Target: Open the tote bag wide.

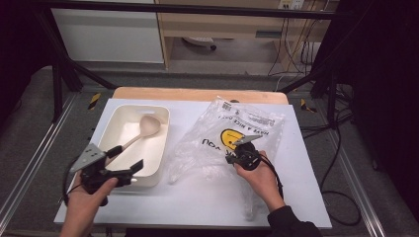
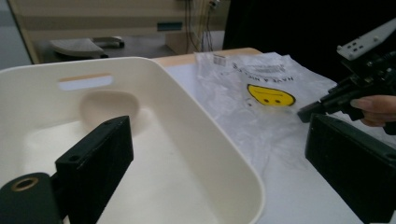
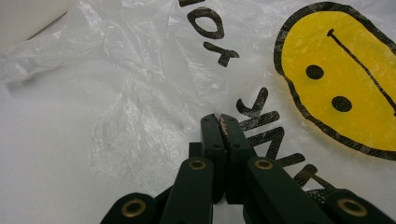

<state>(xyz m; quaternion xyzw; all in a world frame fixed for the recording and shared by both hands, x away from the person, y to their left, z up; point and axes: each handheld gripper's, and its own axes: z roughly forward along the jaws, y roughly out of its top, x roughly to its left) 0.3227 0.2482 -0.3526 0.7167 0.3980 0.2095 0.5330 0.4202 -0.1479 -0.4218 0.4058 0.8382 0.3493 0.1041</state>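
Note:
A cream wooden spoon lies in a cream plastic tray on the left of the white table. Its bowl rests near the tray's slotted far end. My left gripper hangs open over the tray's near right corner, nothing between its jaws. To the right lies a crumpled clear plastic bag with a yellow smiley face. My right gripper rests on the bag beside the black lettering. Its jaws are shut, with a pale sliver of film pinched between the tips.
The white mat covers a wooden tabletop inside a black frame. Cables hang at the back right. The bag spreads right up against the tray's right rim.

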